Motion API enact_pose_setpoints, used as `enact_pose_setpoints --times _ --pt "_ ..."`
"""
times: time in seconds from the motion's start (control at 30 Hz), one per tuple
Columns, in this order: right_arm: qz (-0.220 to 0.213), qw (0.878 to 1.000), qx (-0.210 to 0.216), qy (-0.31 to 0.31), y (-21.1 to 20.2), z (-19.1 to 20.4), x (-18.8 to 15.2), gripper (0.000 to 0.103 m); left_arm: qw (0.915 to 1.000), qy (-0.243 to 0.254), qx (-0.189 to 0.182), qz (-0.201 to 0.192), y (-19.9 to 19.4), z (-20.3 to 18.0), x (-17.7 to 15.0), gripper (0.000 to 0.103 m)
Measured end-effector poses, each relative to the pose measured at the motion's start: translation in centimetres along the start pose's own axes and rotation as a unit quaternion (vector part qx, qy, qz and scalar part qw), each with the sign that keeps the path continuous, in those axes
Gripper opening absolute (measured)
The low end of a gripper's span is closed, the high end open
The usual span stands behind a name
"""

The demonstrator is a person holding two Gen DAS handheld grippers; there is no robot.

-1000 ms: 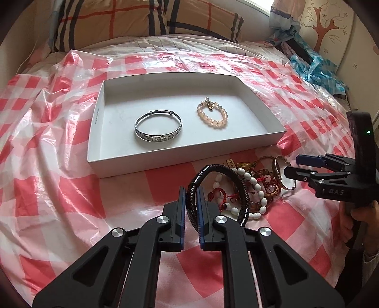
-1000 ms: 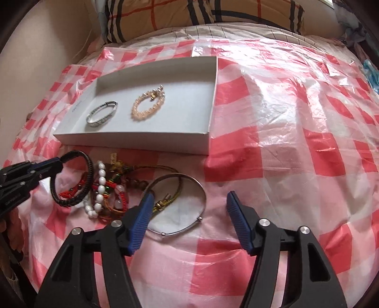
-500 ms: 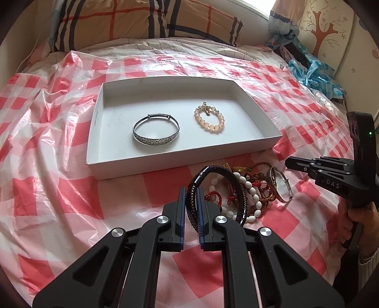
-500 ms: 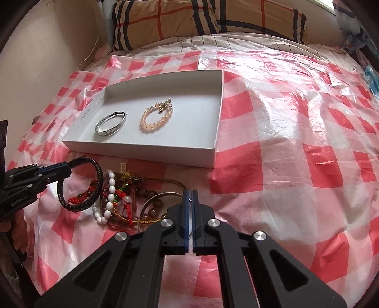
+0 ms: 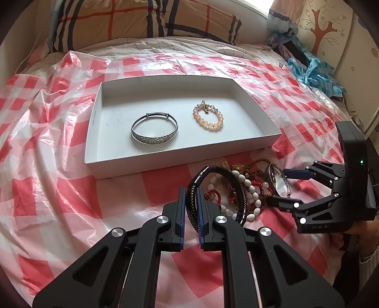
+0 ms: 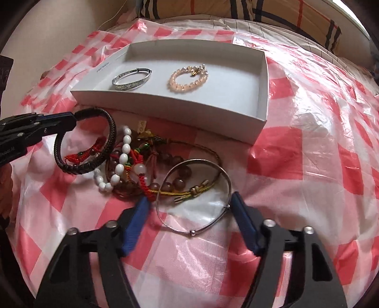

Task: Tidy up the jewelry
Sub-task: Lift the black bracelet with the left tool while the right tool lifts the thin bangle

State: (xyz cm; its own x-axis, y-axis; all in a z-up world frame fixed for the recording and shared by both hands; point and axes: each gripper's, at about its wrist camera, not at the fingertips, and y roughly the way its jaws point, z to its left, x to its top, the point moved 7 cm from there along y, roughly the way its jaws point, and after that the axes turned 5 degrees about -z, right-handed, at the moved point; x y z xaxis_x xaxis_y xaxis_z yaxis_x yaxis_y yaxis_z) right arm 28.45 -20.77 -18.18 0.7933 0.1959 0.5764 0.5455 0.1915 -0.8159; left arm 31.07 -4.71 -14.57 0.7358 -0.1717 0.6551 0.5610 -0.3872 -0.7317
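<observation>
My left gripper (image 5: 190, 208) is shut on a black braided bracelet (image 5: 192, 201) and holds it just above the jewelry pile (image 6: 142, 163); the bracelet also shows in the right wrist view (image 6: 85, 139). My right gripper (image 6: 189, 210) is open, its fingers on either side of a thin silver bangle (image 6: 193, 196) lying on the sheet. A white tray (image 5: 94, 123) holds an engraved silver bangle (image 5: 154, 130) and a pink bead bracelet (image 5: 208, 117). The pile has white beads (image 6: 120, 161), red cord and brown beads.
The tray sits on a red-and-white checked plastic sheet (image 5: 47, 165) spread over a bed. Plaid pillows (image 5: 142, 21) lie behind it. A blue plastic bag (image 5: 315, 73) is at the far right. A wall (image 6: 47, 35) borders the left side.
My right gripper shut half a second ago, then opened again and now straddles the thin silver bangle. My left gripper still holds the black bracelet, slightly raised.
</observation>
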Motion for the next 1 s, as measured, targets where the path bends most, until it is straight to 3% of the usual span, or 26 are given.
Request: enact_pose_setpoints --times 0.13,0.43,0.6,0.77,0.8,0.87,0.97,1.0 --pt "-0.021 1.0 -0.004 0.017 -0.8 -0.7 0.5 0.061 1.0 -0.002 -0.001 -0.005 -0.2 0.1 0.1 0.008" --pt "-0.12 0.993 0.007 0.005 -4.5 0.4 2.9 0.061 0.9994 -0.007 -0.008 -0.034 -1.3 0.0 0.9 0.008" --pt "-0.144 0.989 0.017 -0.004 -5.2 1.4 3.7 0.061 0.9988 -0.011 -0.01 -0.048 -1.7 0.2 1.4 0.008" --pt "-0.105 0.993 0.054 -0.014 -4.1 2.6 2.9 0.061 0.9987 -0.015 -0.006 -0.049 -1.8 0.5 1.5 0.008" --pt "-0.079 0.995 0.057 -0.021 -3.2 2.8 2.3 0.061 0.9987 -0.017 -0.006 -0.049 -1.8 0.5 1.5 0.008" --pt "-0.02 0.998 0.021 -0.051 -0.9 3.1 0.6 0.061 0.9987 -0.016 -0.005 -0.048 -1.7 0.6 1.5 0.008" --pt "0.005 0.997 0.009 -0.073 0.0 3.7 -0.4 0.069 0.9988 -0.017 -0.005 -0.046 -1.8 0.7 1.4 0.008" --pt "0.003 0.998 0.023 -0.063 -0.2 3.7 -0.3 0.081 0.9988 -0.017 -0.005 -0.046 -1.8 0.7 1.4 0.008"
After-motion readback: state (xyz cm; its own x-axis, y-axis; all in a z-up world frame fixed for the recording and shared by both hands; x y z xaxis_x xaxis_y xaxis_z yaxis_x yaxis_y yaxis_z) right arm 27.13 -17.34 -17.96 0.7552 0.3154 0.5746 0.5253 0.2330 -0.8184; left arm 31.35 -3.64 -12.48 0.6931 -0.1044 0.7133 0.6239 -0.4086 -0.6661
